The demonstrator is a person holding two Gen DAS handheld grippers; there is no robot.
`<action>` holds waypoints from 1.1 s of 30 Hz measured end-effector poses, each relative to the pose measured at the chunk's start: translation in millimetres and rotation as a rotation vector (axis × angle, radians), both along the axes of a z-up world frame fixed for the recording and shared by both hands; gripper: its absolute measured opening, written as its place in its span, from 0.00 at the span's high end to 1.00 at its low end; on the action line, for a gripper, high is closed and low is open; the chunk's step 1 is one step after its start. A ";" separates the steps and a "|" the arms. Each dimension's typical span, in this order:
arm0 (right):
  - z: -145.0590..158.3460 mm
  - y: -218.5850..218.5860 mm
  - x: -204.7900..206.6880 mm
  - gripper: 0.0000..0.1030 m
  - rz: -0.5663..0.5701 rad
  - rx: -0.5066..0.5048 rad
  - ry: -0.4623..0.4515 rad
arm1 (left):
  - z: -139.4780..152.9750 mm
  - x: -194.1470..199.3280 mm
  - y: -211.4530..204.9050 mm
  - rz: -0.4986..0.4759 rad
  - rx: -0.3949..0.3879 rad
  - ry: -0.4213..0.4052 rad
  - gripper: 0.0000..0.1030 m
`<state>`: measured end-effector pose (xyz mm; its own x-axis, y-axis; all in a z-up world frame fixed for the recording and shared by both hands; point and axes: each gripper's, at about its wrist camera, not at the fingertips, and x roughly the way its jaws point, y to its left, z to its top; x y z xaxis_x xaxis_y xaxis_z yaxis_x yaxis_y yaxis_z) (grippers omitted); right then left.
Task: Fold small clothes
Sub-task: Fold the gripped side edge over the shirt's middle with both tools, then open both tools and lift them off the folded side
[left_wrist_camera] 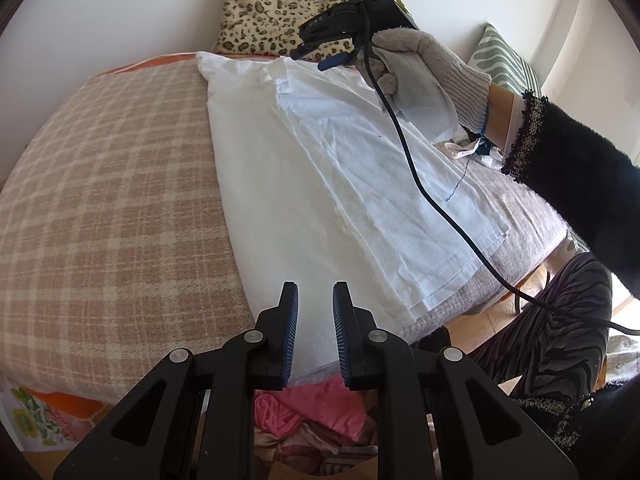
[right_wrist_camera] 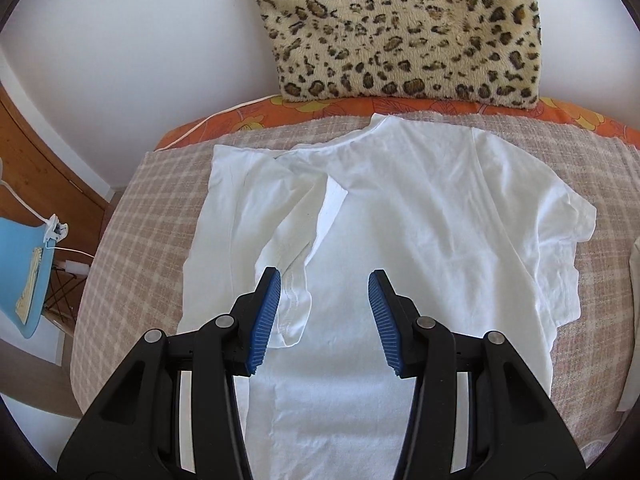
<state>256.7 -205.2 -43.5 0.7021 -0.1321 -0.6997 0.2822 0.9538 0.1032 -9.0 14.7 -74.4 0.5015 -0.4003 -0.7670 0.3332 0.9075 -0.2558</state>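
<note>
- Left gripper [left_wrist_camera: 314,300] stood with a narrow gap between its blue-padded fingers [left_wrist_camera: 289,332] and held nothing; it hovered over the near edge of the white T-shirt [left_wrist_camera: 340,184].
- Right gripper [right_wrist_camera: 324,280] stood with its fingers spread wide and held nothing; it hung above the middle of the white T-shirt [right_wrist_camera: 420,216].
- Seen from the left wrist camera, the right gripper [left_wrist_camera: 324,54] was carried over the collar end of the shirt by a hand in a grey knit glove [left_wrist_camera: 424,80], with a black cable [left_wrist_camera: 424,192] trailing from it across the shirt.
- White T-shirt lay flat on the checked blanket [right_wrist_camera: 132,264], collar toward the wall.
- One side of the shirt was folded inward, so that its sleeve [right_wrist_camera: 288,280] lay on the body of the shirt, just beside the left finger of the right gripper.
- Opposite sleeve [right_wrist_camera: 568,220] lay spread out on the blanket.
- Leopard-print cushion [right_wrist_camera: 400,28] stood against the wall beyond the collar.
- Orange floral sheet [right_wrist_camera: 248,114] showed at the far edge of the blanket.
- Pink garment [left_wrist_camera: 316,408] lay in a pile of clothes below the bed edge, under the left gripper.
- Blue lamp shade [right_wrist_camera: 20,272] stood to the left of the bed.
</note>
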 end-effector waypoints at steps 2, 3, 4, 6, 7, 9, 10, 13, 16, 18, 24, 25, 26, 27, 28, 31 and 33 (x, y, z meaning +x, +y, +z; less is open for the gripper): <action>0.1 -3.4 14.2 0.53 -0.009 0.019 0.002 | -2.6 1.0 -3.5 -0.009 0.005 0.007 0.84; 0.4 -5.3 22.6 0.53 -0.019 0.020 0.003 | -3.9 1.1 -6.1 -0.018 0.011 0.010 0.84; -0.2 -6.7 30.4 0.53 -0.028 0.015 0.007 | -5.4 1.4 -8.0 -0.023 0.016 0.013 0.84; -3.6 -8.4 46.1 0.53 -0.050 -0.024 0.024 | -8.2 1.9 -11.1 -0.033 0.025 0.021 0.84; -5.8 -8.6 52.9 0.54 -0.064 -0.054 0.037 | -9.9 2.3 -11.6 -0.036 0.029 0.024 0.84; -13.1 -10.2 65.4 0.85 -0.052 -0.076 0.077 | -10.9 3.9 -11.2 -0.035 0.033 0.030 0.84; -15.9 -11.0 68.8 0.90 -0.046 -0.086 0.093 | -11.9 5.0 -10.0 -0.031 0.034 0.034 0.84; -20.6 -19.9 69.0 0.91 -0.119 -0.196 0.119 | -15.5 8.2 -5.8 -0.013 0.030 0.055 0.84; -18.3 -32.2 60.9 0.89 -0.135 -0.170 0.102 | -15.6 9.8 -3.8 -0.011 0.020 0.068 0.84; -10.2 -30.4 52.5 0.77 -0.133 -0.195 0.073 | -12.1 10.3 -5.5 -0.012 0.026 0.059 0.84; 28.4 -19.4 8.4 0.62 -0.086 -0.171 -0.025 | 0.8 5.7 -3.9 0.005 0.029 0.013 0.84; 36.0 -18.8 -1.5 0.61 -0.076 -0.153 -0.042 | 4.2 1.6 -3.9 0.006 0.037 -0.006 0.84; 42.6 -17.6 -12.3 0.60 -0.066 -0.136 -0.058 | 7.1 -0.9 -3.3 0.013 0.055 -0.027 0.84; 48.9 -17.4 -23.9 0.59 -0.052 -0.119 -0.072 | 10.0 -3.2 -1.1 0.022 0.068 -0.048 0.84; 54.5 -16.5 -34.7 0.59 -0.041 -0.108 -0.083 | 11.7 -4.8 1.5 0.030 0.073 -0.060 0.84; 65.5 -15.3 -71.8 0.56 -0.023 -0.084 -0.116 | 15.9 -6.5 9.7 0.058 0.068 -0.074 0.84; 70.0 -17.3 -96.5 0.55 -0.008 -0.062 -0.129 | 18.5 -7.5 9.2 0.065 0.064 -0.080 0.84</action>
